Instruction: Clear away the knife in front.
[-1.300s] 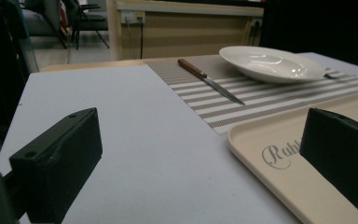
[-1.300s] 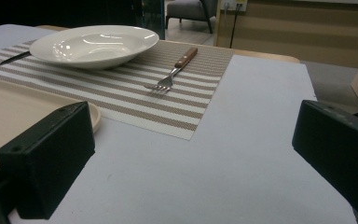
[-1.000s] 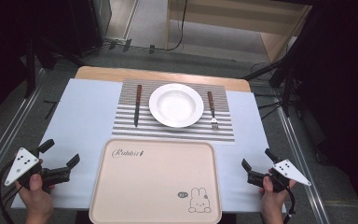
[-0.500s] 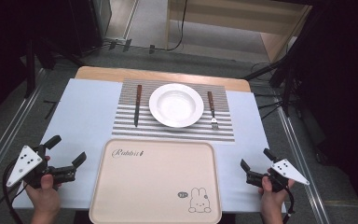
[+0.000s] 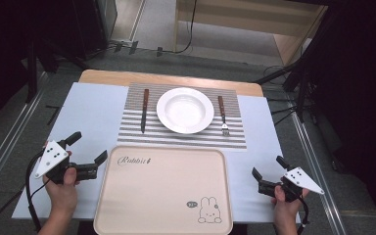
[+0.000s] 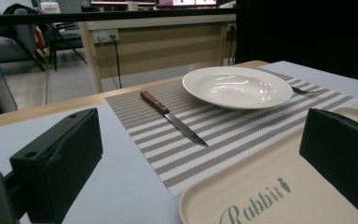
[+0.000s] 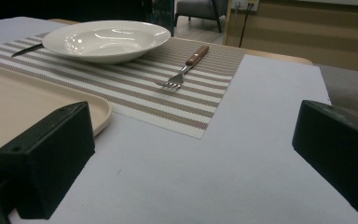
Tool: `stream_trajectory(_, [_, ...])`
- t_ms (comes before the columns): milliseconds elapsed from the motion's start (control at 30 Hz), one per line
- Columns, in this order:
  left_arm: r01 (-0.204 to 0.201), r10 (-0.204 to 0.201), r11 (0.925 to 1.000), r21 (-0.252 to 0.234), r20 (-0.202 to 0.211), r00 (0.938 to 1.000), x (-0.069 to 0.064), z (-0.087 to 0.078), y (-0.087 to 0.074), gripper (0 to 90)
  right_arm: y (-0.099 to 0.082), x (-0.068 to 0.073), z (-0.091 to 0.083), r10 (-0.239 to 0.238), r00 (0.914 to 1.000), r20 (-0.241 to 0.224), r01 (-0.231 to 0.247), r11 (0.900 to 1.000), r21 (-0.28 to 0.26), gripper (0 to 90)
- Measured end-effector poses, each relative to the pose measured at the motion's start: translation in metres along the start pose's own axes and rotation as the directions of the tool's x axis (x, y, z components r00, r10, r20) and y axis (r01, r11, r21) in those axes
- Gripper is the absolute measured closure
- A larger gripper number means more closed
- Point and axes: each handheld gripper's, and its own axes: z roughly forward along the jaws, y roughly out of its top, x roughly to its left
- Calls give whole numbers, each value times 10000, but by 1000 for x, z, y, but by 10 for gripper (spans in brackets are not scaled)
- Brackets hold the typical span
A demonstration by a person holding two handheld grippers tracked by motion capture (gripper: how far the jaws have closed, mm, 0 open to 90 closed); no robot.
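Flanking beige tray — long axis left-right, left gripper, right gripper agape.

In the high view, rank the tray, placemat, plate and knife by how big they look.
1. Tray, largest, though it lies nearest the camera.
2. Striped placemat, slightly smaller; partly covered, so the gap is unsure.
3. Plate.
4. Knife, smallest: long but thin.
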Motion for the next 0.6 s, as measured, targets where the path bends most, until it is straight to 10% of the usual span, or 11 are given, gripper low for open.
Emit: stream_trajectory(600, [181, -175, 9924, 1219, -59, 9998, -5, 67, 28, 0, 0, 2, 0, -176, 9998, -68, 176, 9998, -14, 0])
